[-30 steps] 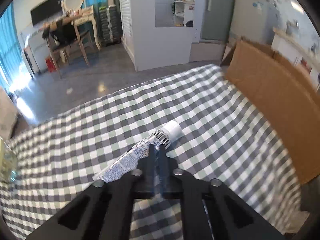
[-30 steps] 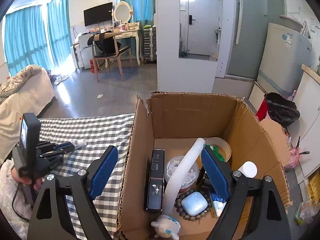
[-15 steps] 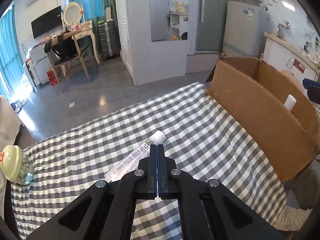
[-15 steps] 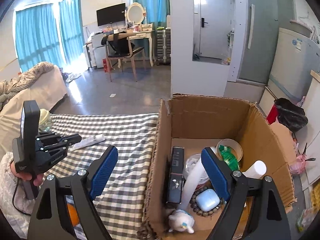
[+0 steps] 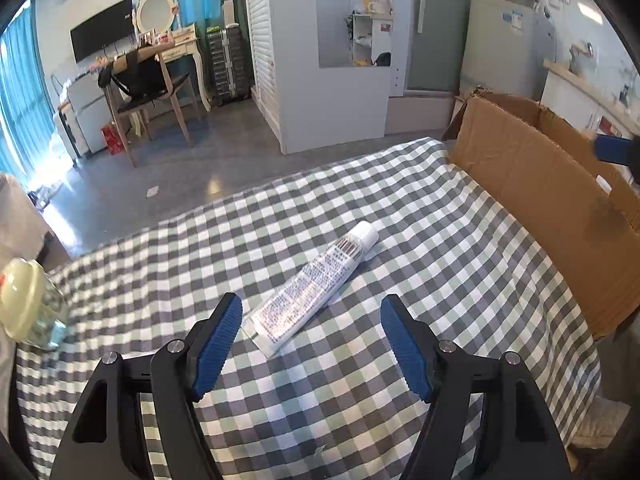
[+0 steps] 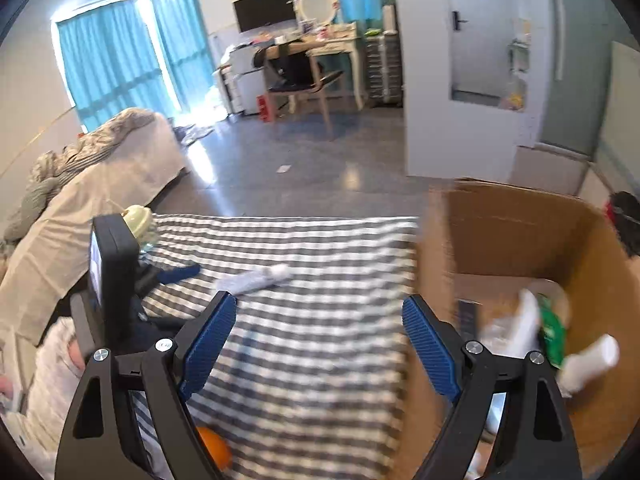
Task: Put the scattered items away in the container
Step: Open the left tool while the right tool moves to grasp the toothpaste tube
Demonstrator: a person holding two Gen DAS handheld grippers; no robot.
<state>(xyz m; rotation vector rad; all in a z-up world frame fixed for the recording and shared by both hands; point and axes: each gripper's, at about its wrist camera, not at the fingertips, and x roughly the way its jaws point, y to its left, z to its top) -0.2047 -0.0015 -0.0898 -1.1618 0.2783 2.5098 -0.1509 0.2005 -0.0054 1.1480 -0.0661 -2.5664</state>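
**Left jaws part over the tube**

A second ago the left gripper (image 5: 311, 342) was clenched just above the white tube (image 5: 316, 286); now its jaws are opening, blue pads spread to either side of the tube's crimped end without touching it. The tube lies flat on the checked cloth (image 5: 420, 240), cap toward the cardboard box (image 5: 540, 184), well apart from it. The right gripper (image 6: 319, 346) stays released and empty; its view has swung from above the box toward the cloth. A capped jar (image 5: 24, 304) now shows at the cloth's left edge.
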